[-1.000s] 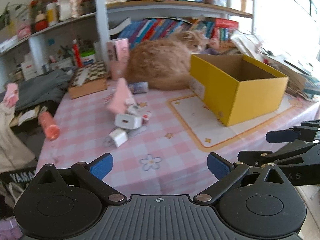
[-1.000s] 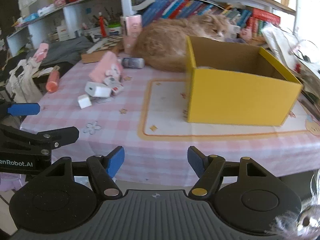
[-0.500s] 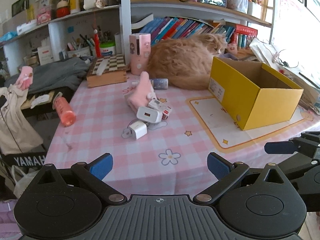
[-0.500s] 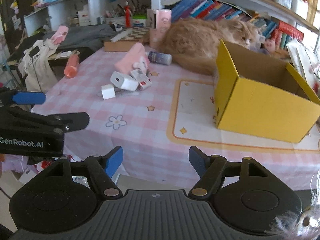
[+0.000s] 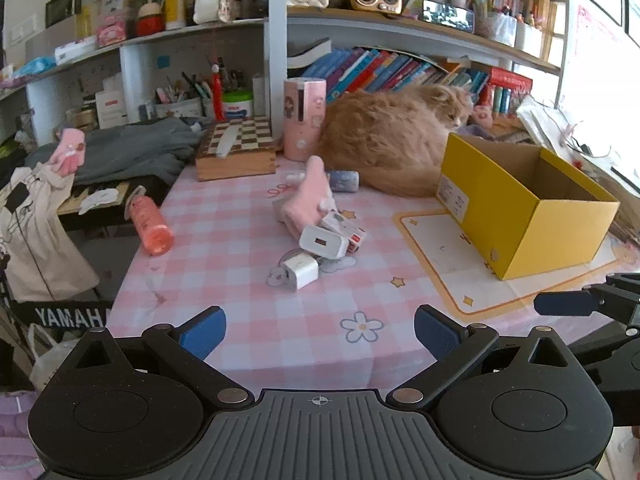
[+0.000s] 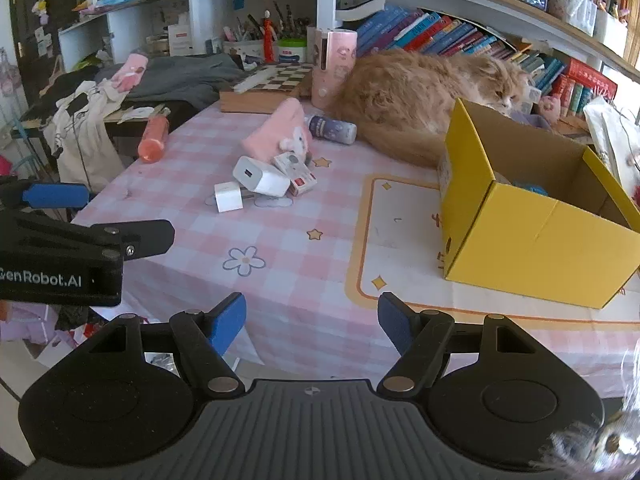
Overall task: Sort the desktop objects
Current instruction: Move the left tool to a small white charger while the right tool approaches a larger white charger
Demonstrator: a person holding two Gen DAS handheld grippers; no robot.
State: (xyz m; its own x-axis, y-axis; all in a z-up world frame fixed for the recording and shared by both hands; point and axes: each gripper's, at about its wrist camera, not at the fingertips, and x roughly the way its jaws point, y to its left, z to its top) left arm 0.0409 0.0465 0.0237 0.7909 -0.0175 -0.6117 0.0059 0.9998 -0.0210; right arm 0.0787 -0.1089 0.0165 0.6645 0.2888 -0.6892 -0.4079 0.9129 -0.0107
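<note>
I have both tools hanging off the near edge of the table (image 5: 224,216) with its pink checked cloth, neither one touching anything. My left gripper (image 5: 318,330) has its blue pads spread wide with only the cloth showing between them, and my right gripper (image 6: 312,320) stands moderately open, likewise empty. From the right wrist view I see the left tool's black body and one blue finger poking in at the left edge, well short of the clutter. The things to sort sit in a small heap near the middle of the table: a large white charger (image 6: 261,176) lying on its side, a small white cube charger (image 6: 228,197) just in front of it, a little white and red box (image 6: 296,169) touching the large charger, and a pink plush pouch (image 6: 278,132) leaning behind them. A purple bottle (image 6: 332,129) lies on its side between the pouch and the ginger cat (image 6: 416,96), which is curled up at the back of the table. An orange bottle (image 5: 151,225) lies apart at the far left edge. The yellow cardboard box (image 6: 536,240) stands open on a white mat to the right; I think I can make out something blue inside it, but the wall hides most of it, so I cannot tell what it is
</note>
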